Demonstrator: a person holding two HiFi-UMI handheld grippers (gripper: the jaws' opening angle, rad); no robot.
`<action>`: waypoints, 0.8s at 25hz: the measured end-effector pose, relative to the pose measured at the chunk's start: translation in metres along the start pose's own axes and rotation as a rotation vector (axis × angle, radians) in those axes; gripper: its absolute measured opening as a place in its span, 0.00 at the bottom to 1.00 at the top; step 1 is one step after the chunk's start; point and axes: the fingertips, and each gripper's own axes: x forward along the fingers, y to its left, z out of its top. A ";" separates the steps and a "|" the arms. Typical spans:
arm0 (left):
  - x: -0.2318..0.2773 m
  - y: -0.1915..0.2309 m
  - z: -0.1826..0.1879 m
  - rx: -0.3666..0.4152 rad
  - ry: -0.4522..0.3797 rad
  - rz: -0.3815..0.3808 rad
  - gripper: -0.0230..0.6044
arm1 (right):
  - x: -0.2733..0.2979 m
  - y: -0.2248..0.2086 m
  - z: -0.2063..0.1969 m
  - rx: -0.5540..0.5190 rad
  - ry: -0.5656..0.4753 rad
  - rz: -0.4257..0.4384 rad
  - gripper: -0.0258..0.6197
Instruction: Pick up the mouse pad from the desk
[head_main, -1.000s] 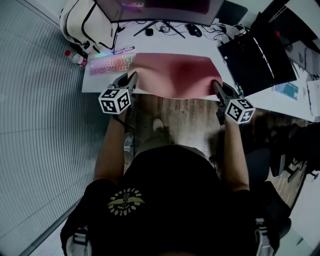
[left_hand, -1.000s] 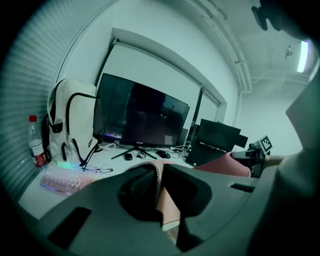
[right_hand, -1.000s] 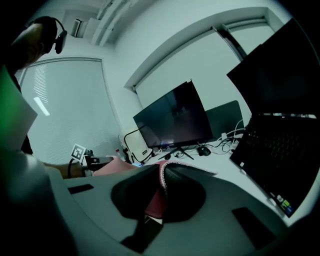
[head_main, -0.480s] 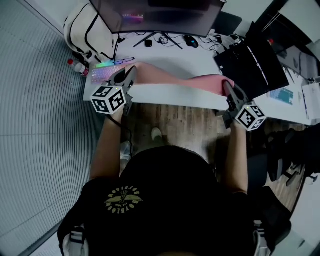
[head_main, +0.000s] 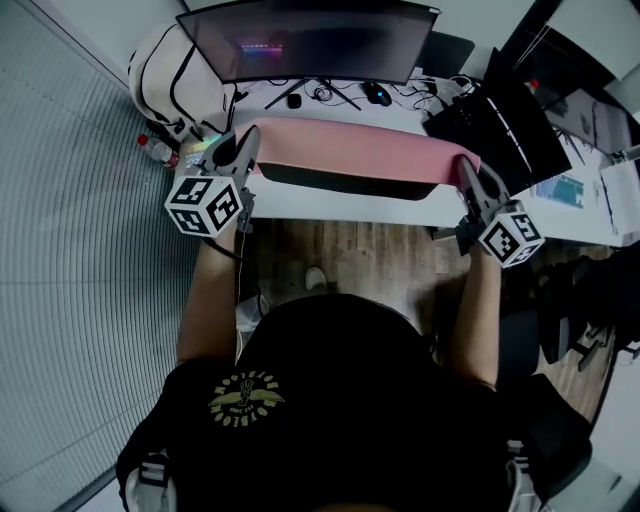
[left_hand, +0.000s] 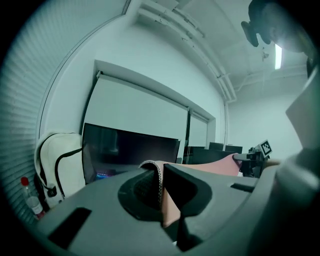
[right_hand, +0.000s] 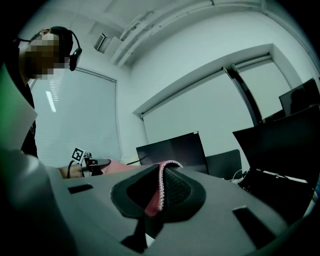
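Note:
The pink mouse pad (head_main: 360, 150) hangs in the air above the white desk (head_main: 350, 208), stretched between my two grippers, its dark underside (head_main: 340, 182) showing along the near edge. My left gripper (head_main: 245, 150) is shut on the pad's left corner. My right gripper (head_main: 467, 172) is shut on its right corner. In the left gripper view the stitched corner of the mouse pad (left_hand: 159, 182) sits pinched in the left gripper (left_hand: 162, 195), and the pad runs off toward the right gripper (left_hand: 252, 157). In the right gripper view the corner of the mouse pad (right_hand: 159, 192) is clamped likewise.
A wide dark monitor (head_main: 310, 40) stands at the back of the desk, with cables and a mouse (head_main: 378, 93) behind the pad. A white backpack (head_main: 170, 70), a bottle (head_main: 155, 147) and a lit keyboard (head_main: 197, 150) are at the left. A black laptop (head_main: 510, 110) lies at the right.
Both grippers have risen together, carrying the pad. It lay partly on the desk a second ago; now it hangs clear of the desk, pulled straight between them.

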 end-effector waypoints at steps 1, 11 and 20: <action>-0.001 0.000 0.005 0.003 -0.004 -0.003 0.07 | 0.000 0.002 0.005 -0.008 -0.009 0.002 0.07; -0.002 0.002 0.062 0.068 -0.070 0.006 0.07 | 0.007 0.020 0.061 -0.097 -0.078 0.013 0.07; -0.008 -0.001 0.105 0.139 -0.138 0.010 0.07 | 0.014 0.027 0.092 -0.154 -0.111 0.003 0.07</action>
